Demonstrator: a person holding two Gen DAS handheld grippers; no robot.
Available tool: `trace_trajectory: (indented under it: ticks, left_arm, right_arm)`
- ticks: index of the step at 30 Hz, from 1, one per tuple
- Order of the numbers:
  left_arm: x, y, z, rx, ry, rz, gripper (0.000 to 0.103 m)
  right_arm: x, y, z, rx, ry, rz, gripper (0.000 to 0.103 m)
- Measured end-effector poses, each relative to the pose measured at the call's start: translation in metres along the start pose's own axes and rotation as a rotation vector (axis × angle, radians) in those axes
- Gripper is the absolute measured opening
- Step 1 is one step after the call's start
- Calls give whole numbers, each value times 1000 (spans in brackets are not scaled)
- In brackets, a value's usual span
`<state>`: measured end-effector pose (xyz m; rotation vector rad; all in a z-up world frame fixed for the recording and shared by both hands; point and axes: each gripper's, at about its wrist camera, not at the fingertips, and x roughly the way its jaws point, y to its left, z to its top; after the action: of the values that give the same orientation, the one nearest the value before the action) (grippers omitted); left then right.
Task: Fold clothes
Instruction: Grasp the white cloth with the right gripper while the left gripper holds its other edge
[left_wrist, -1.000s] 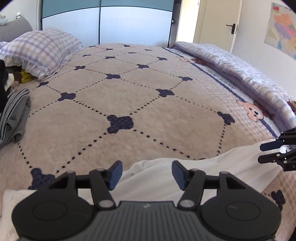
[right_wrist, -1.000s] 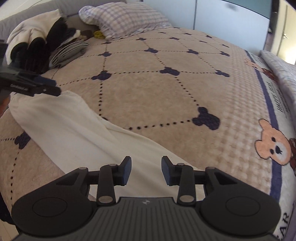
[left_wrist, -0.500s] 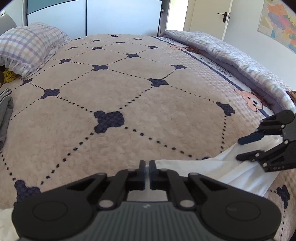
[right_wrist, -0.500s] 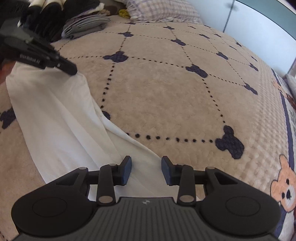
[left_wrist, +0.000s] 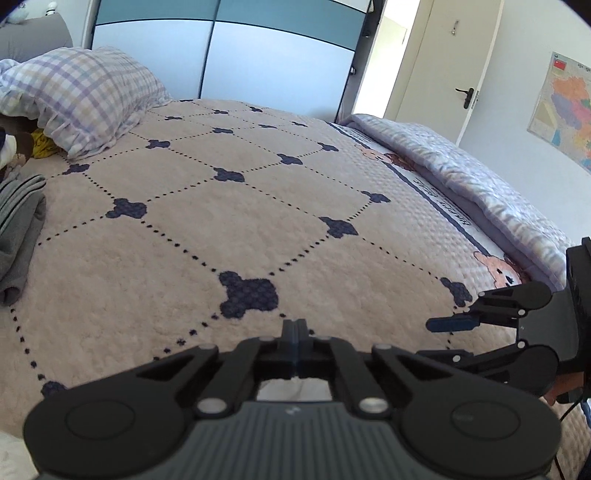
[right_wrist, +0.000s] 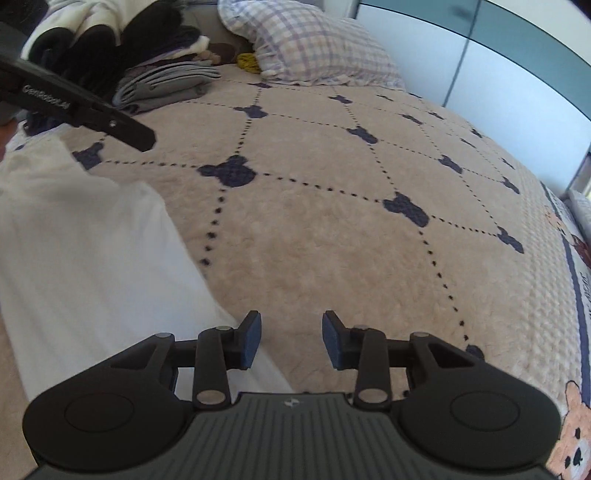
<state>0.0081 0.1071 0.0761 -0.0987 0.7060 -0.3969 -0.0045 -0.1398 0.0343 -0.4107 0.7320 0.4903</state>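
Under the left tool (left_wrist: 297, 332), fingers clenched tight; white cloth (right_wrist: 85, 251) shows just behind the tips, whether pinched cannot be told. Right tool (right_wrist: 291, 336) released, fingers parted, nothing between; the cloth's edge lies beneath its left finger, spreading leftward over the bed (right_wrist: 332, 221). Ahead-left: folded grey clothes (right_wrist: 166, 83), checked pillow (right_wrist: 314, 48).

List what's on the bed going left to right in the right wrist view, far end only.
Dark clothes pile → folded grey garment → yellow item → plaid pillow. The left hand-held gripper cuts in front of the pile at the left edge.
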Motion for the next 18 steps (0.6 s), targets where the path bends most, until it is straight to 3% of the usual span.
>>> trace_trajectory:
  ticks: [2, 5, 8, 9, 11, 13, 18]
  left_arm:
    - [4, 5, 2, -21, 7, -12, 0]
    - [10, 8, 0, -28, 51, -58, 1]
    - [18, 6, -4, -7, 106, -26, 4]
    - [20, 7, -6, 6, 121, -27, 8]
    - [23, 7, -8, 18, 143, -40, 34]
    - [26, 5, -10, 37, 155, -52, 46]
    - [30, -10, -21, 156, 202, -24, 46]
  right_arm:
    - [7, -9, -1, 37, 19, -32, 39]
    - [0, -21, -4, 86, 36, 31, 39]
    - [-16, -28, -4, 88, 36, 89, 39]
    - [-22, -30, -4, 87, 34, 113, 39]
    - [-30, -31, -6, 80, 32, 189, 39]
    - [-32, -28, -10, 64, 59, 235, 39]
    - [-21, -15, -19, 29, 147, 267, 37]
